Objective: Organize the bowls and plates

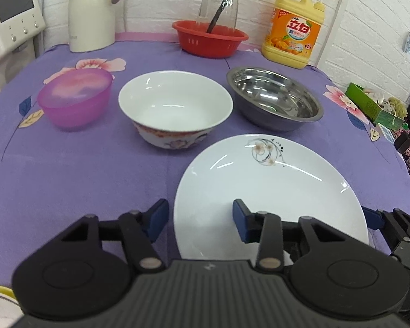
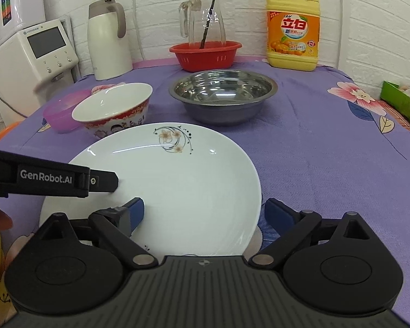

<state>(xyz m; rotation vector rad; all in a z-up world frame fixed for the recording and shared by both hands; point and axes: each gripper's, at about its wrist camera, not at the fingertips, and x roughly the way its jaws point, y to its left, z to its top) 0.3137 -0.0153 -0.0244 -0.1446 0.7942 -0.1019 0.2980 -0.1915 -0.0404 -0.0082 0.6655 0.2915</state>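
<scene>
A white plate (image 1: 268,191) with a flower print lies on the purple cloth, also in the right wrist view (image 2: 177,186). My left gripper (image 1: 201,220) is open, straddling the plate's left rim. My right gripper (image 2: 205,214) is open, straddling its right rim. Behind the plate stand a white ceramic bowl (image 1: 175,106) (image 2: 114,106), a steel bowl (image 1: 273,98) (image 2: 221,93) and a pink plastic bowl (image 1: 75,97) (image 2: 60,113).
At the back stand a red basket (image 1: 209,38) with a glass jug (image 1: 218,0), a white kettle (image 1: 91,11), a yellow detergent bottle (image 1: 293,27) and a white appliance (image 1: 12,11). A green box (image 1: 369,104) lies at the right edge.
</scene>
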